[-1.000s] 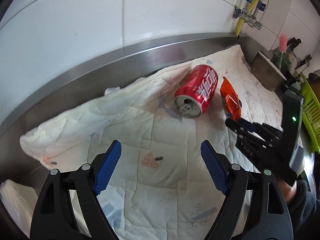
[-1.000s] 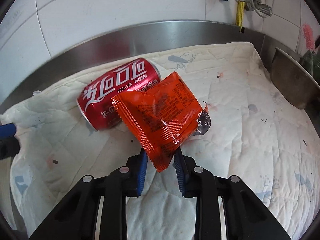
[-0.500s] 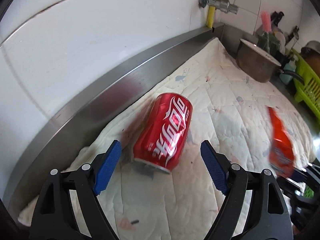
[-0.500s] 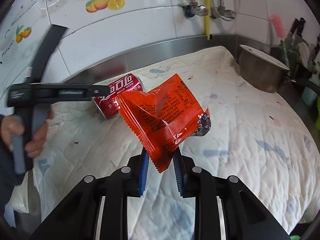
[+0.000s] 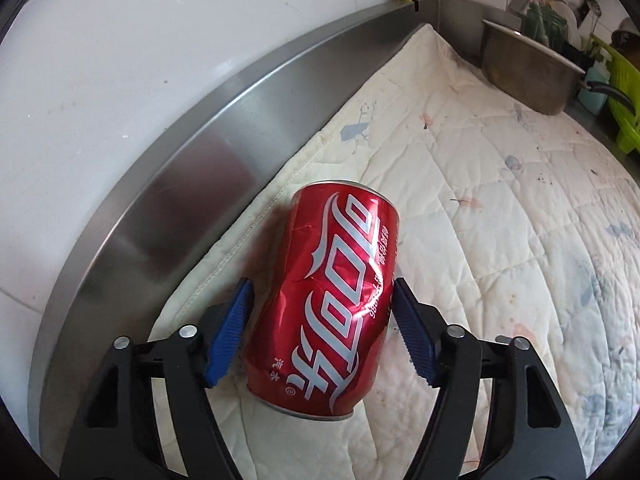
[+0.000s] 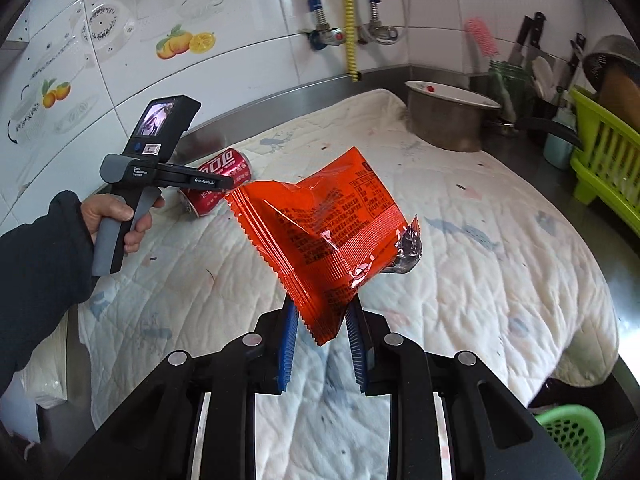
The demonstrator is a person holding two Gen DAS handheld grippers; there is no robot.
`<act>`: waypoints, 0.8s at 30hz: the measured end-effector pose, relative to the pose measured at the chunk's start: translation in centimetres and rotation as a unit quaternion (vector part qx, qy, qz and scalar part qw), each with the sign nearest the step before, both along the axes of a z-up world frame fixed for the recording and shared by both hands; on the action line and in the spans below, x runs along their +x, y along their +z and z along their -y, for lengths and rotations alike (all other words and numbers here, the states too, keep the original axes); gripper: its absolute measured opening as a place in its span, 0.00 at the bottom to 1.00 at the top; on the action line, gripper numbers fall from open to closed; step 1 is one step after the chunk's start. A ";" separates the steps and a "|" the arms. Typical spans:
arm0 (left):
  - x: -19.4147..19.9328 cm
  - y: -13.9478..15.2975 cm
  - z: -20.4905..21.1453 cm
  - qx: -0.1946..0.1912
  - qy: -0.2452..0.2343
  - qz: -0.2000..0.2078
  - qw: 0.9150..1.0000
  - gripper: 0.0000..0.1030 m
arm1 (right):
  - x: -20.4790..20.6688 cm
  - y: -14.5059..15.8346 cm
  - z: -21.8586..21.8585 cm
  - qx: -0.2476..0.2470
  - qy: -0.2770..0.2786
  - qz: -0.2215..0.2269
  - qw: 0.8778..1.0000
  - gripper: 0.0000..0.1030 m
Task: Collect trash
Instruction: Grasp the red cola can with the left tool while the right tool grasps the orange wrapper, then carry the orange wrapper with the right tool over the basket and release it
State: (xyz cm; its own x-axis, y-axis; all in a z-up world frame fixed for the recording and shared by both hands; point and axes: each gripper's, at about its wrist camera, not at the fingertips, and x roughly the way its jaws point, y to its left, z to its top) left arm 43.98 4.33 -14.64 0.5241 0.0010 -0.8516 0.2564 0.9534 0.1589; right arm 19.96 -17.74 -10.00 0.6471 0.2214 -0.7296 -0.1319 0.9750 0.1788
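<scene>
A dented red cola can (image 5: 336, 296) lies on its side on the quilted white cloth (image 5: 500, 240), close to the steel back rim. My left gripper (image 5: 324, 316) straddles the can; its blue pads (image 5: 412, 336) stand at both sides of it, the right one touching, the left one close against it. The can (image 6: 224, 184) also shows small in the right wrist view, partly behind the left gripper's body (image 6: 160, 160). My right gripper (image 6: 322, 344) is shut on the lower corner of an orange snack wrapper (image 6: 328, 232), held up above the cloth.
A steel pot (image 6: 448, 120) stands at the cloth's far right corner, with a green dish rack (image 6: 600, 152) beyond it. A green basket (image 6: 572, 444) sits low at the right, past the counter edge. Pipes and a tiled wall run behind the steel rim (image 5: 200, 168).
My left gripper has moved forward over the can and its jaws have narrowed onto it. My right gripper has lifted the wrapper up and back from the counter.
</scene>
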 end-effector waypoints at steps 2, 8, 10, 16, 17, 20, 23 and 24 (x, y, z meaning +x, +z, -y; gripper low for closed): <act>0.3 -0.5 0.2 0.007 -0.002 -0.007 1.000 0.67 | -0.9 0.2 0.6 -0.002 -0.008 0.000 1.000 0.22; 0.2 -0.5 0.3 0.009 0.000 0.002 1.000 0.63 | -3.8 0.9 2.7 -0.013 -0.035 0.001 0.999 0.22; -0.5 0.1 0.2 0.002 -0.003 0.010 1.000 0.63 | -4.9 1.0 3.5 -0.014 -0.046 -0.001 0.999 0.22; -4.2 2.5 0.5 -0.031 -0.016 0.025 0.999 0.62 | -8.7 0.7 6.3 -0.011 -0.087 -0.014 0.996 0.22; -5.1 3.0 0.7 -0.039 -0.021 0.029 0.999 0.62 | -9.3 0.6 6.8 -0.011 -0.093 -0.017 0.995 0.22; -7.2 4.2 1.8 -0.052 -0.037 0.037 0.997 0.62 | -11.6 0.4 8.6 -0.016 -0.119 -0.023 0.993 0.22; -10.6 5.9 3.5 -0.080 -0.061 0.045 0.994 0.62 | -13.9 0.1 10.8 -0.022 -0.148 -0.032 0.988 0.23; -11.6 6.2 4.3 -0.087 -0.069 0.048 0.993 0.62 | -14.6 -0.1 11.4 -0.024 -0.156 -0.035 0.987 0.23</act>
State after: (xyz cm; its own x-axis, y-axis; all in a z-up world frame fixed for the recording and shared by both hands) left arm 32.35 0.01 -8.41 0.5875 -0.2189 -0.7791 0.3776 0.9257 0.0247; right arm 5.37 -29.18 -10.07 0.6265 -0.0167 -0.7793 0.1868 0.9738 0.1293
